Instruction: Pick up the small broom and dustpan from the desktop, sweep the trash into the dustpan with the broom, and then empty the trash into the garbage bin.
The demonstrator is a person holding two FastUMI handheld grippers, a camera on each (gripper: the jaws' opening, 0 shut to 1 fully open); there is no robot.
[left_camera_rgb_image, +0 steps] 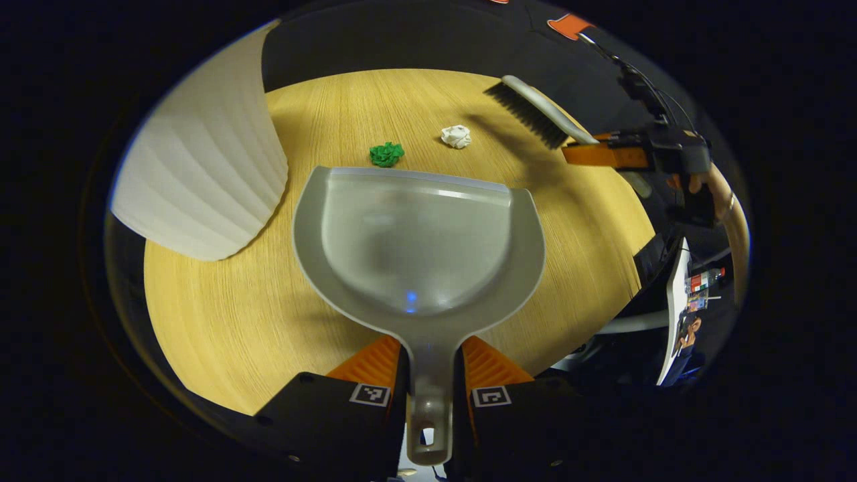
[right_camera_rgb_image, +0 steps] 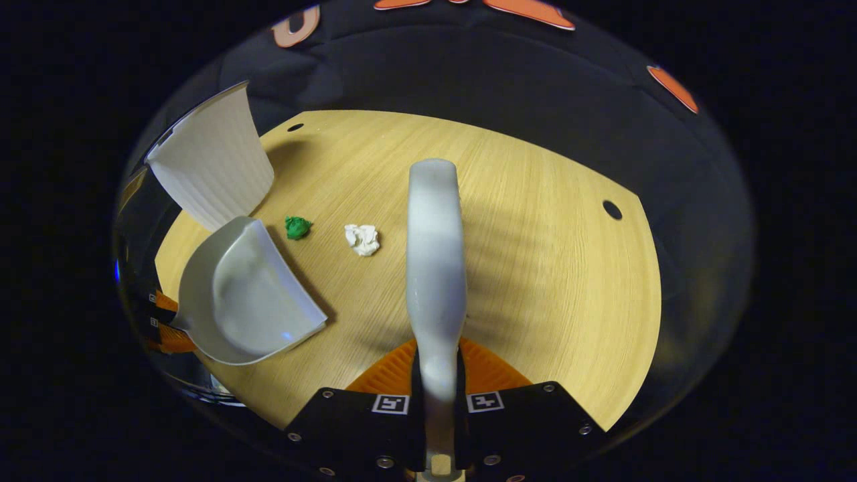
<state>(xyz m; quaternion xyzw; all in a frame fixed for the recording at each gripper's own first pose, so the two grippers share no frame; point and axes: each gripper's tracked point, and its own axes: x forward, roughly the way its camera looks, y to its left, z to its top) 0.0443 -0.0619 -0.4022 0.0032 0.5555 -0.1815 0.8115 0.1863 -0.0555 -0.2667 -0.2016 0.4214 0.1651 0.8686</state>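
Note:
My left gripper [left_camera_rgb_image: 430, 375] is shut on the handle of a grey dustpan [left_camera_rgb_image: 418, 234], whose pan lies over the wooden desktop [left_camera_rgb_image: 234, 314]. Just past its front lip sit a green paper ball [left_camera_rgb_image: 386, 154] and a white paper ball [left_camera_rgb_image: 456, 136]. In the right gripper view my right gripper [right_camera_rgb_image: 438, 381] is shut on the grey handle of the small broom [right_camera_rgb_image: 435, 254], held above the desk. The broom's dark bristles [left_camera_rgb_image: 525, 115] hang right of the white ball. From that side the dustpan [right_camera_rgb_image: 244, 294] sits left, with the green ball [right_camera_rgb_image: 297, 227] and white ball [right_camera_rgb_image: 362, 239] beside it.
A white ribbed garbage bin [left_camera_rgb_image: 201, 167] stands on the desk at the left, close to the dustpan, and appears as the bin [right_camera_rgb_image: 213, 161] at the far left in the right gripper view. A round cable hole [right_camera_rgb_image: 612, 209] marks the desk's right side. A person's hand [left_camera_rgb_image: 720, 194] holds the far gripper.

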